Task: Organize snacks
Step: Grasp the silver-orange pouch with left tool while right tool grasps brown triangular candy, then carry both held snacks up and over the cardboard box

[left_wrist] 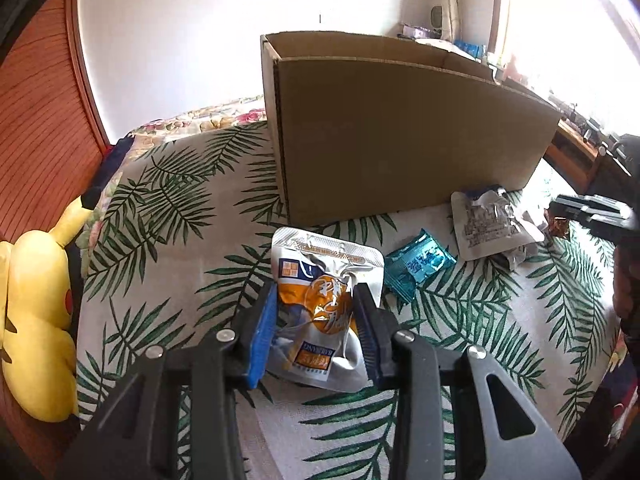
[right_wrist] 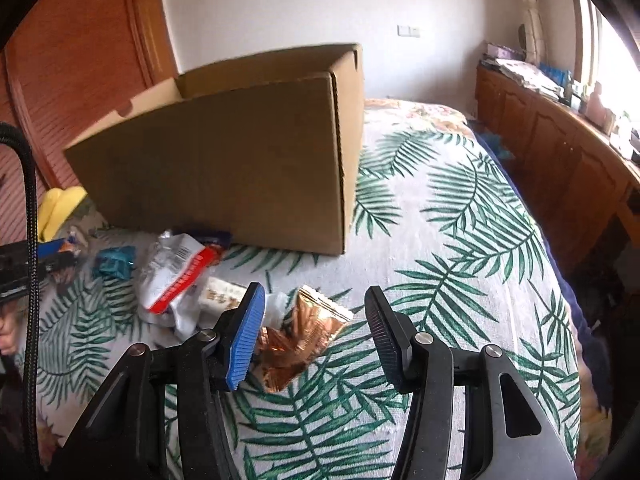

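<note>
My left gripper [left_wrist: 316,300] is shut on a silver and orange snack pouch [left_wrist: 320,256], with both pads pressing its crumpled sides just above the bed cover. An open cardboard box [left_wrist: 400,132] stands right behind it. A teal packet [left_wrist: 418,262] and a silver pouch [left_wrist: 488,220] lie to the right, near the box's front. My right gripper [right_wrist: 315,294] is open over a copper foil packet [right_wrist: 304,332], which lies between the fingers without touching them. A white and red packet [right_wrist: 176,276], a small beige packet [right_wrist: 224,296] and the teal packet [right_wrist: 114,262] lie to its left.
The palm-leaf bed cover [right_wrist: 460,240] stretches to the right of the box [right_wrist: 224,168]. A yellow plush toy [left_wrist: 36,320] lies at the bed's left edge, by a wooden door [left_wrist: 40,120]. Wooden cabinets [right_wrist: 560,152] line the right wall. A black cable [right_wrist: 30,240] hangs at the left.
</note>
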`<state>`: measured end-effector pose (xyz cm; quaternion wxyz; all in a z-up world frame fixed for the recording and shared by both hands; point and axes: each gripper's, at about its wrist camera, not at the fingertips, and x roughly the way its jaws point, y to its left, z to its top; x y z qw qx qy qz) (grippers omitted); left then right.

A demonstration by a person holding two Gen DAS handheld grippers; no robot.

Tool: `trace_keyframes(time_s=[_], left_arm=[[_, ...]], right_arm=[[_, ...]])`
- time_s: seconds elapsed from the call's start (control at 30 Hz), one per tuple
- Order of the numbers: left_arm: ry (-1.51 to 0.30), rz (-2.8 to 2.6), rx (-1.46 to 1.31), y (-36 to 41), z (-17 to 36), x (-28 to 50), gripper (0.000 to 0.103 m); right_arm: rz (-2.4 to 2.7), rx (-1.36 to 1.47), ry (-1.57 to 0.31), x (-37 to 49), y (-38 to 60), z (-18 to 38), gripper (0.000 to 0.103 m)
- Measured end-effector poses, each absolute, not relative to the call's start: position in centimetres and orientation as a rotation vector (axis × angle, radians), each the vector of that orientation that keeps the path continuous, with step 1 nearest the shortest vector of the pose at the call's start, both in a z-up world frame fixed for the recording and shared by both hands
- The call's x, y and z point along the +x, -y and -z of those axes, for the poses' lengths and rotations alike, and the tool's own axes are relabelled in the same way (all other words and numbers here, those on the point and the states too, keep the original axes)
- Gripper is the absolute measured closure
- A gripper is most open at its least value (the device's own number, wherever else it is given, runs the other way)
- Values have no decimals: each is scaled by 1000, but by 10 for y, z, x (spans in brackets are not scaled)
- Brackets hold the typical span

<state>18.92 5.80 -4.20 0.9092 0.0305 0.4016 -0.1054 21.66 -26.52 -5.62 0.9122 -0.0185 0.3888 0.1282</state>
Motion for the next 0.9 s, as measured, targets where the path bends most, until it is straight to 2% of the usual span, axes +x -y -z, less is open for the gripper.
trace_keyframes(time_s=[0.27,0.37,0.47,0.53,0.9], left_arm=[[-781,230,44,-56,27,181,67],[-765,241,38,-51,21,179,67],[-750,254,35,-45,16,178,67],[-741,263,33,-42,12,179,67],[-673,309,16,-18,-15,181,67]], right_arm=[[-255,-62,-875,215,274,67,54],[-261,-101,-886,211,272,70,61],[-263,-138,-878,204,270,71,77],[-267,-144,-876,201,270,72,80],[-286,-127,-824,180,274,58,81]])
